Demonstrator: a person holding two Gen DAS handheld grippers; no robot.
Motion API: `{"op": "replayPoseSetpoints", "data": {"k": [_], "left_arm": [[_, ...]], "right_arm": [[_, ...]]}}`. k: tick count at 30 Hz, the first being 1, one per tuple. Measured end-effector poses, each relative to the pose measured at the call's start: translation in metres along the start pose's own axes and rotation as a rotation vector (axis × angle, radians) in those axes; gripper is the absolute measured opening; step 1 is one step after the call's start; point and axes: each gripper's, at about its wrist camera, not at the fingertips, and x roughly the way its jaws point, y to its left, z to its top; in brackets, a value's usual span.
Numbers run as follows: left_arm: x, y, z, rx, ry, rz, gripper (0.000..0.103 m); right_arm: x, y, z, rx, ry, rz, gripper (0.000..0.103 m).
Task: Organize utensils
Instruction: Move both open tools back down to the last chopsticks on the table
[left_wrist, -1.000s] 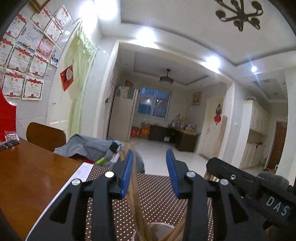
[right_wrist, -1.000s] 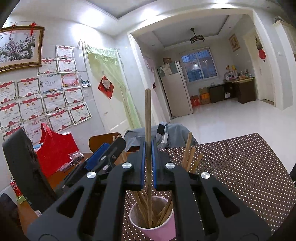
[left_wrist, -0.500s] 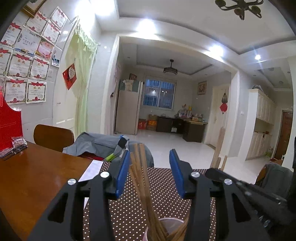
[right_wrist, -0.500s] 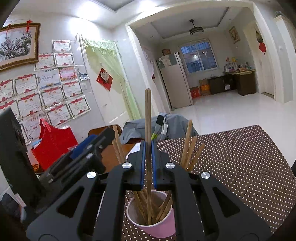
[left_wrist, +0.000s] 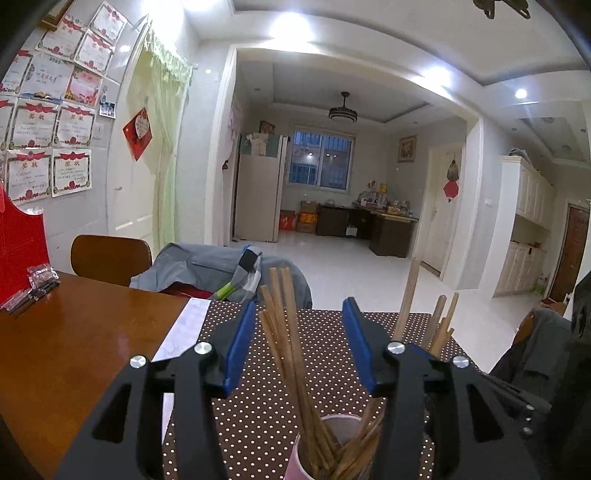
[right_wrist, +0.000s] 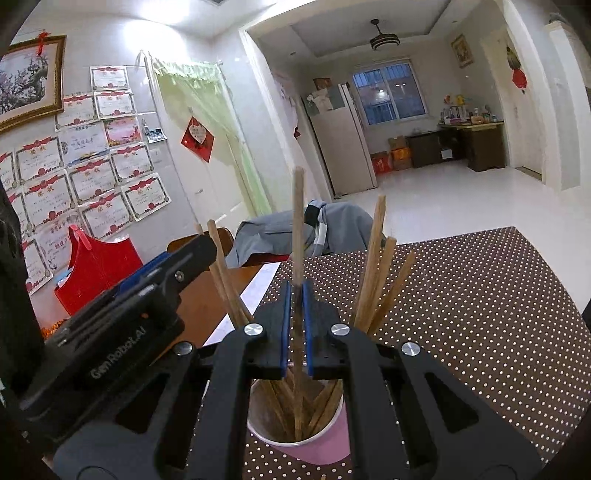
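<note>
A pink paper cup (right_wrist: 314, 448) stands on the dotted mat with several wooden chopsticks (right_wrist: 373, 273) leaning in it. My right gripper (right_wrist: 296, 291) is shut on one upright chopstick (right_wrist: 298, 221), whose lower end reaches down into the cup. My left gripper (left_wrist: 299, 332) hovers over the same cup (left_wrist: 334, 419). Its jaws are opening, and a few chopsticks (left_wrist: 280, 325) stand between the blue pads without being pressed. In the right wrist view the left gripper (right_wrist: 192, 254) sits just left of the cup.
The brown dotted mat (right_wrist: 480, 295) covers the right part of a wooden table (left_wrist: 74, 350). A red bag (right_wrist: 99, 266) and small packets (left_wrist: 33, 288) lie at the far left. A chair with a grey jacket (left_wrist: 207, 266) stands behind the table.
The left gripper's jaws have spread wider and let go of the chopsticks, which now stand loose between them. The right gripper still holds its chopstick over the cup.
</note>
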Motion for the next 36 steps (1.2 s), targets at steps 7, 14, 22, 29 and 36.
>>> {"op": "replayPoseSetpoints", "data": {"k": [7, 14, 22, 29, 36], "left_arm": [[-0.005, 0.004, 0.006, -0.013, 0.003, 0.007, 0.049], [-0.026, 0.008, 0.003, -0.022, -0.003, 0.016, 0.049], [-0.063, 0.009, -0.007, 0.018, 0.021, 0.027, 0.05], [-0.11, 0.002, -0.013, 0.029, 0.009, -0.002, 0.053], [-0.162, -0.014, -0.022, 0.083, -0.032, -0.014, 0.056]], "right_arm": [[-0.008, 0.001, 0.003, -0.016, -0.025, -0.042, 0.025], [-0.016, 0.003, 0.002, -0.034, -0.026, -0.056, 0.038], [-0.052, 0.013, -0.008, -0.047, -0.019, -0.055, 0.044], [-0.103, 0.02, -0.015, -0.064, -0.044, -0.078, 0.05], [-0.145, 0.028, -0.03, -0.079, -0.07, -0.101, 0.056]]}}
